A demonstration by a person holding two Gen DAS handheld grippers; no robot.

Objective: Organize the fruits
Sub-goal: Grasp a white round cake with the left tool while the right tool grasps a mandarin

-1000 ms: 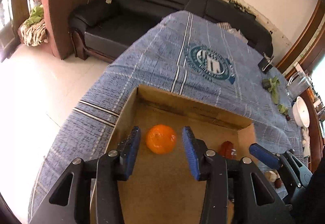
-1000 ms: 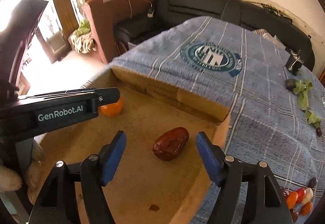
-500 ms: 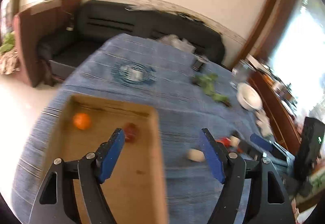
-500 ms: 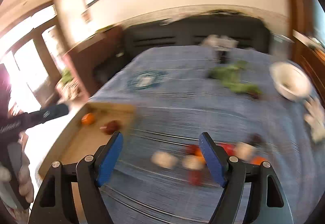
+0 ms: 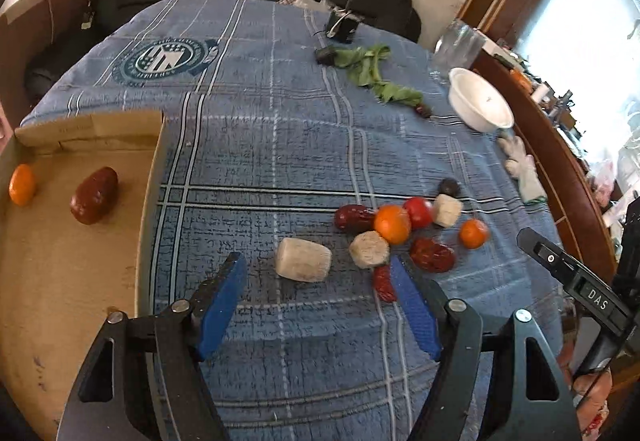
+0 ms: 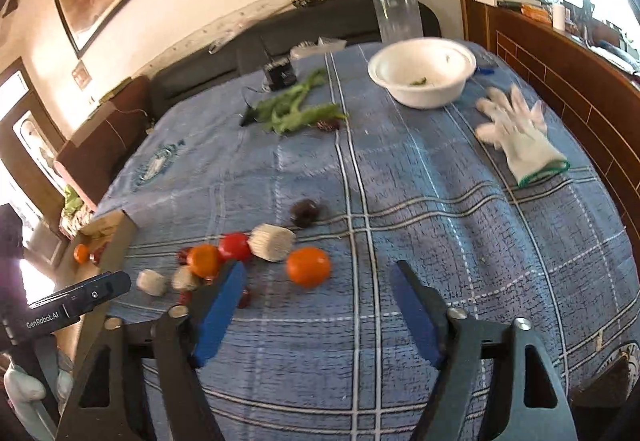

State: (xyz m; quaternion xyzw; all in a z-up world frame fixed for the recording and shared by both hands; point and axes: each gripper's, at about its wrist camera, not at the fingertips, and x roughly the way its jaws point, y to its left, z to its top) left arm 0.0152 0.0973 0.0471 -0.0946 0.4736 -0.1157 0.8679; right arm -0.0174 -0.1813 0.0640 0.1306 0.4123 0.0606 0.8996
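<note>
A cardboard box at the left holds an orange and a dark red fruit. A cluster of fruits lies on the blue cloth: a pale cut piece, a second pale piece, an orange, a tomato and red dates. My left gripper is open and empty, just short of the pale piece. My right gripper is open and empty, hovering near another orange. The box shows far left in the right wrist view.
A white bowl, a white glove, green leaves, a dark fruit and a small black device lie on the cloth. A clear container and a sofa stand behind the table.
Both grippers have swung right, away from the box where they left the orange and dark red fruit, and now face the fruit cluster on the cloth.
</note>
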